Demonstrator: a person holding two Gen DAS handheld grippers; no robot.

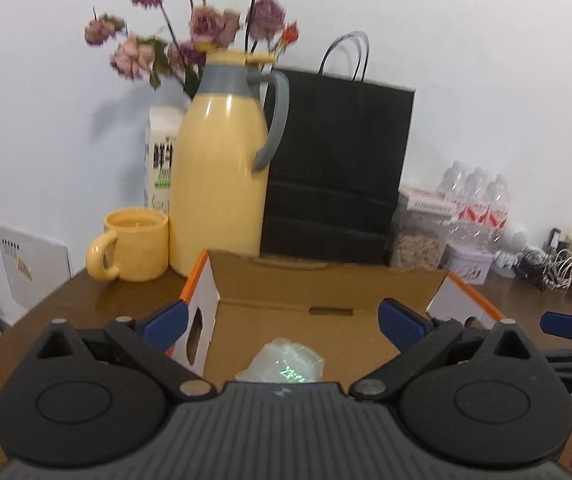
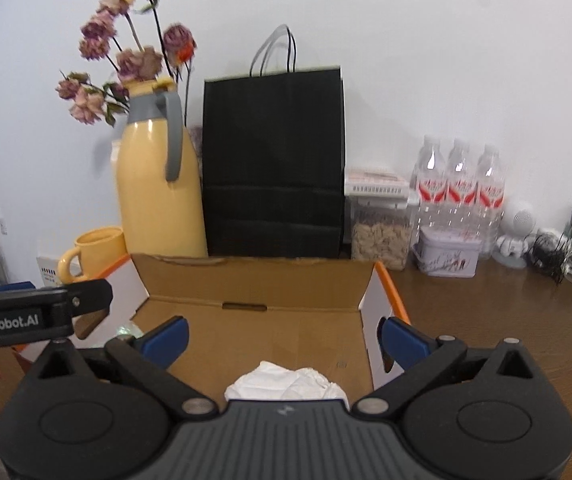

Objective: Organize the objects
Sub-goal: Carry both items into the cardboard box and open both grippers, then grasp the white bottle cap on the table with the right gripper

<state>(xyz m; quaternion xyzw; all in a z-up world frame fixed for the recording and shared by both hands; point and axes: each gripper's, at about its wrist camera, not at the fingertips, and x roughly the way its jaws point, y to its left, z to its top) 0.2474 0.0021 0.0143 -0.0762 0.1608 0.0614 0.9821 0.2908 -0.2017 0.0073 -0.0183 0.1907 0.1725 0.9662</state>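
cardboard box: open, upright, flaps raised, brown inside
clear plastic packet: crumpled, inside box
white cloth: crumpled, on box floor

Your left gripper is level, jaws spread wide, nothing between the blue pads. Your right gripper is the same: wide apart, empty, pointing forward. The two sit side by side, close together, left one's finger showing at the right wrist view's left edge.
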